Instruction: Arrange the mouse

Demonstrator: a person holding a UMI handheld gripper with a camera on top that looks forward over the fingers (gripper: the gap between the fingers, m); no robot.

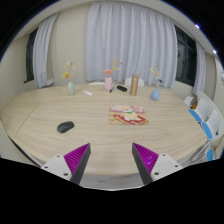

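Note:
A dark mouse lies on the pale wooden table, ahead of the fingers and to their left. My gripper is open and empty, held over the table's near edge. Its purple pads stand wide apart with nothing between them. A colourful mat lies flat on the table beyond the fingers, a little to the right.
At the table's far side stand a small vase with yellow flowers, a pink bottle, a brown bottle and a pale blue cup. Blue-and-white chairs stand to the right. White curtains hang behind.

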